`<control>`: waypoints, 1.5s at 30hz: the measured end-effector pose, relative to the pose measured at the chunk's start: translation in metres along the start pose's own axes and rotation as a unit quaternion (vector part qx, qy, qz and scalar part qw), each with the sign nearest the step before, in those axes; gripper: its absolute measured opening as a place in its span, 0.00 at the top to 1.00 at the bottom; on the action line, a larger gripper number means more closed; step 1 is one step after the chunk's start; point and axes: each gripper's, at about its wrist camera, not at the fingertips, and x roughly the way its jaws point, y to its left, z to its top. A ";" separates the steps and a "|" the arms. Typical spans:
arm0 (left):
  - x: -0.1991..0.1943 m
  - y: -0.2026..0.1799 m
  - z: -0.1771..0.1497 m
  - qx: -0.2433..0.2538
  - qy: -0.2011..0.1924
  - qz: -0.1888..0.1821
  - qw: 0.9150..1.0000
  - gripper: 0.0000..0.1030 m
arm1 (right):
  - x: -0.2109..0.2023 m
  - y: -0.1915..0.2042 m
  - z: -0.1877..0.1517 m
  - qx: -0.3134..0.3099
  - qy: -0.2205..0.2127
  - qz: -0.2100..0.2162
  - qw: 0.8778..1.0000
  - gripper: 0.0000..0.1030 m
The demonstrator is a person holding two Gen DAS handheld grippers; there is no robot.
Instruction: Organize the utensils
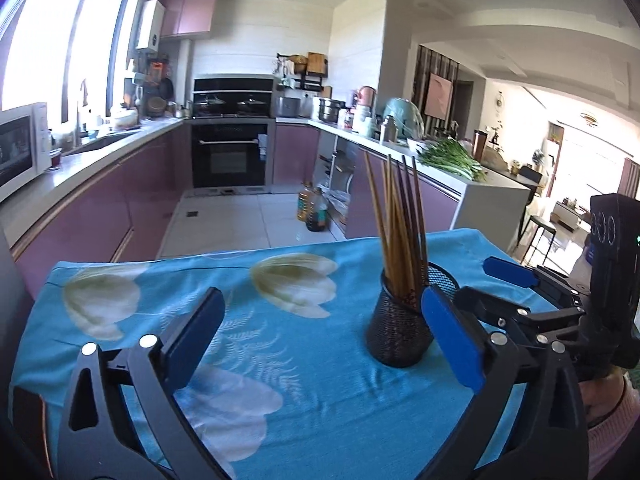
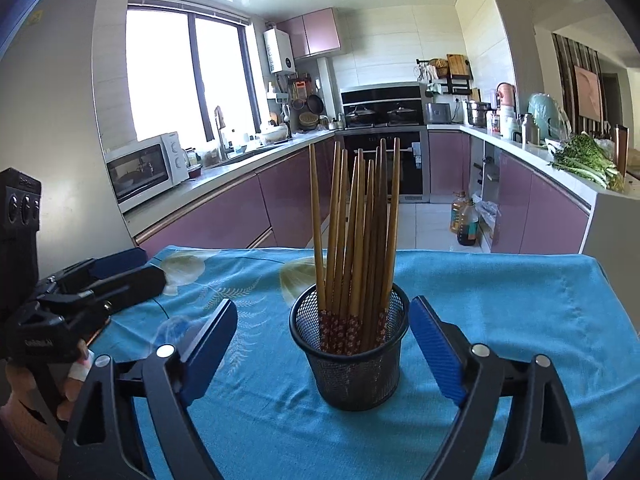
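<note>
Both tongs, left tongs [image 1: 324,340] and right tongs [image 2: 324,348], spread and empty; chopsticks [image 2: 356,232] are light, stiff, slippery (pinch mid-shaft), mesh holder [image 2: 350,352] tips easily.

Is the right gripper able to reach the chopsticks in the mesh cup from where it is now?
Probably yes. The right gripper is open, the mesh cup stands straight ahead between its jaws, and the chopsticks rise free above the rim with nothing in front.

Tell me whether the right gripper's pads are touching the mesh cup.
Apart. The right wrist view shows blue tablecloth between each pad of the right gripper and the mesh cup.
</note>
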 end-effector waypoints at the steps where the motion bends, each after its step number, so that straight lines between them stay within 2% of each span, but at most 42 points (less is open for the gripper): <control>1: -0.005 0.001 0.000 0.000 -0.004 0.009 1.000 0.06 | -0.001 0.003 -0.002 -0.004 -0.006 -0.007 1.000 0.10; 3: -0.013 0.005 -0.004 -0.001 -0.012 0.022 1.000 0.06 | -0.007 0.006 -0.006 -0.009 -0.018 -0.014 1.000 0.07; 9: -0.041 0.012 -0.020 -0.008 -0.043 0.054 0.998 0.06 | -0.023 0.020 -0.016 -0.023 -0.052 -0.032 0.998 0.07; 16: -0.065 0.013 -0.028 -0.012 -0.069 0.073 0.995 0.06 | -0.033 0.029 -0.018 -0.018 -0.073 -0.032 0.997 0.07; 29: -0.078 0.012 -0.037 -0.004 -0.086 0.098 0.991 0.06 | -0.043 0.041 -0.022 -0.024 -0.087 -0.036 0.995 0.07; 45: -0.080 0.012 -0.038 -0.005 -0.086 0.098 0.991 0.06 | -0.048 0.045 -0.023 -0.022 -0.092 -0.041 0.995 0.07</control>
